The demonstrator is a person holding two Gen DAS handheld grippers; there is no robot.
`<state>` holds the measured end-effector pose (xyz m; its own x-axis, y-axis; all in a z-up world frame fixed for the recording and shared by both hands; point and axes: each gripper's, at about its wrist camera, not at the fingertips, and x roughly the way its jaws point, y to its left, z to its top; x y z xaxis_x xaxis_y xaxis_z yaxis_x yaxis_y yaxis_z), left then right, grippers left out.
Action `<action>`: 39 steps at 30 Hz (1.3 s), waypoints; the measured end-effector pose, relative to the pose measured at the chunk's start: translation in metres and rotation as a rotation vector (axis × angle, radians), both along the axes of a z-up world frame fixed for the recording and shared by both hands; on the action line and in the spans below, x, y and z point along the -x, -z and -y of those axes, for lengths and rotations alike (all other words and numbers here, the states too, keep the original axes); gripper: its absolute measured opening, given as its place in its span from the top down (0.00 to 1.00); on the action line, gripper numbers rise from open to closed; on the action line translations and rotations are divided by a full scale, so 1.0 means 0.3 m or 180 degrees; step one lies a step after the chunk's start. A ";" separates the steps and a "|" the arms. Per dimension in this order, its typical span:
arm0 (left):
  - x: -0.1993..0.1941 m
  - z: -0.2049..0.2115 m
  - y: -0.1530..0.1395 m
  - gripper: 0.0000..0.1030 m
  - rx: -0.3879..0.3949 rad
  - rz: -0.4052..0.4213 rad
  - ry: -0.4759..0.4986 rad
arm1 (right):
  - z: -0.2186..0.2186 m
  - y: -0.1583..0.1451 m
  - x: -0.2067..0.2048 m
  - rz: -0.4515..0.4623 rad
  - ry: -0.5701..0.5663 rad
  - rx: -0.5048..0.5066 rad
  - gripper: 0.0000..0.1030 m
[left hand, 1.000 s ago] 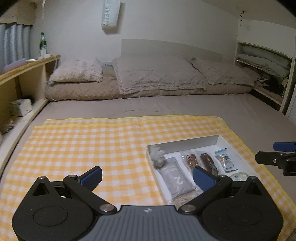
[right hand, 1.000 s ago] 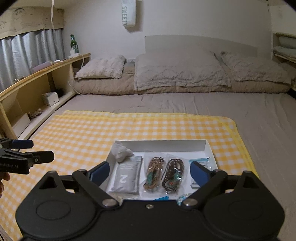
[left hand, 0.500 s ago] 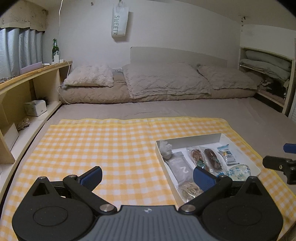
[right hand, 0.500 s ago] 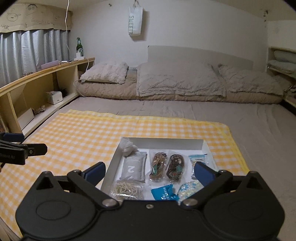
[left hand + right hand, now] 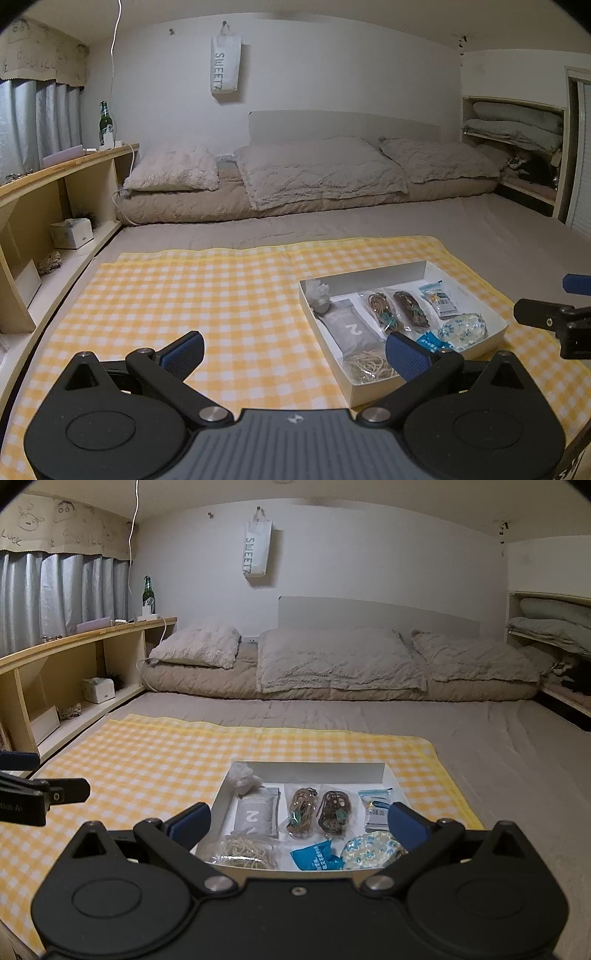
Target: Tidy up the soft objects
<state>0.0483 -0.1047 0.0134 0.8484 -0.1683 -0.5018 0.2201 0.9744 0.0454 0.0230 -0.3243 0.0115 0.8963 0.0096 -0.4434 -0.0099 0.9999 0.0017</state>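
I am holding my left gripper (image 5: 293, 350) and right gripper (image 5: 299, 821) wide apart and empty above the box (image 5: 221, 805) of small packets, probably snacks, on the checked cloth (image 5: 147, 753).

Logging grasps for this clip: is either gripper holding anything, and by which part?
Nothing is held. Left gripper and right gripper are both open, above the white box.

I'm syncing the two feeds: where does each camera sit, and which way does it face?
Left wrist: on the left gripper, facing the checkered cloth; white tray ahead-right, right gripper at the edge.
Right wrist: on the right gripper, straight over the tray; left gripper's arm at far left.
Shared: tray, cloth, pillows.
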 end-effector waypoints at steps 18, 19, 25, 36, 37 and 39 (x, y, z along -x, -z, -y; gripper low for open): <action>0.046 -0.013 0.012 0.00 0.0001 0.0037 -0.0011 | -0.010 0.020 0.047 0.0026 0.0013 0.0043 0.00; 0.047 -0.013 0.012 0.00 -0.0001 0.0039 -0.0009 | -0.011 0.019 0.048 0.0028 0.0007 0.0043 0.00; 0.047 -0.012 0.011 0.00 -0.0002 0.0039 -0.0010 | -0.019 0.018 0.055 0.0034 -0.0013 0.0070 0.00; 0.048 -0.019 0.008 0.00 -0.0012 0.0025 -0.0013 | -0.022 0.017 0.058 0.0037 -0.0017 0.0077 0.00; 0.048 -0.020 0.008 0.00 -0.0013 0.0025 -0.0012 | -0.023 0.017 0.058 0.0037 -0.0017 0.0079 0.00; 0.048 -0.020 0.008 0.00 -0.0012 0.0025 -0.0010 | -0.023 0.017 0.058 0.0036 -0.0017 0.0076 0.00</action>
